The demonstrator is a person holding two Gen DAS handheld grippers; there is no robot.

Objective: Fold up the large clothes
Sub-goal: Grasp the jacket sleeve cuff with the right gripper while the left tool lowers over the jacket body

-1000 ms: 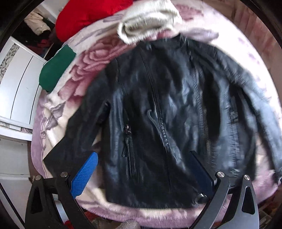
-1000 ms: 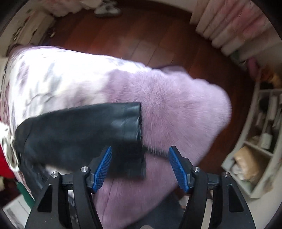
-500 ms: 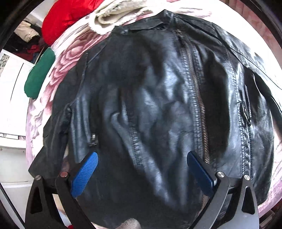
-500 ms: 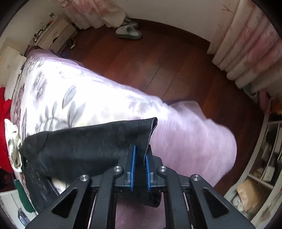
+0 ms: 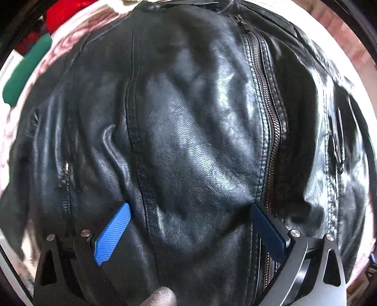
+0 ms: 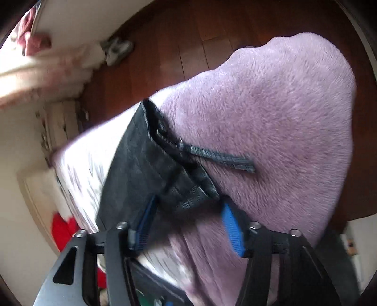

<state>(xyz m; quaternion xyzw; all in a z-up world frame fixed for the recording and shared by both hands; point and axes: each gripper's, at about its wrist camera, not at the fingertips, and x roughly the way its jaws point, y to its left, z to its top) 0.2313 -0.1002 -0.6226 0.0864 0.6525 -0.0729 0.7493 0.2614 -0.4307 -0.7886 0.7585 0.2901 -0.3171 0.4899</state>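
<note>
A black leather jacket (image 5: pixel 188 141) lies front up on the bed and fills the left wrist view, its centre zipper (image 5: pixel 271 131) running top to bottom. My left gripper (image 5: pixel 190 226) is open, low over the jacket's front panel, its blue pads on either side of a seam. In the right wrist view, the jacket's sleeve end (image 6: pixel 150 160) with a dangling zipper tab (image 6: pixel 223 160) lies on the purple fleece blanket (image 6: pixel 282 113). My right gripper (image 6: pixel 188 223) is open, its pads to either side of the cuff.
A green garment (image 5: pixel 26 68) and a red one (image 5: pixel 68 11) lie at the bed's far left. Dark wooden floor (image 6: pixel 188 47) lies beyond the bed edge, with shoes (image 6: pixel 117 49) near the wall. Red cloth (image 6: pixel 62 230) shows at lower left.
My left gripper has moved in close over the jacket front, staying open. My right gripper, shut on the sleeve cuff half a second ago, has opened, and its view has swung round.
</note>
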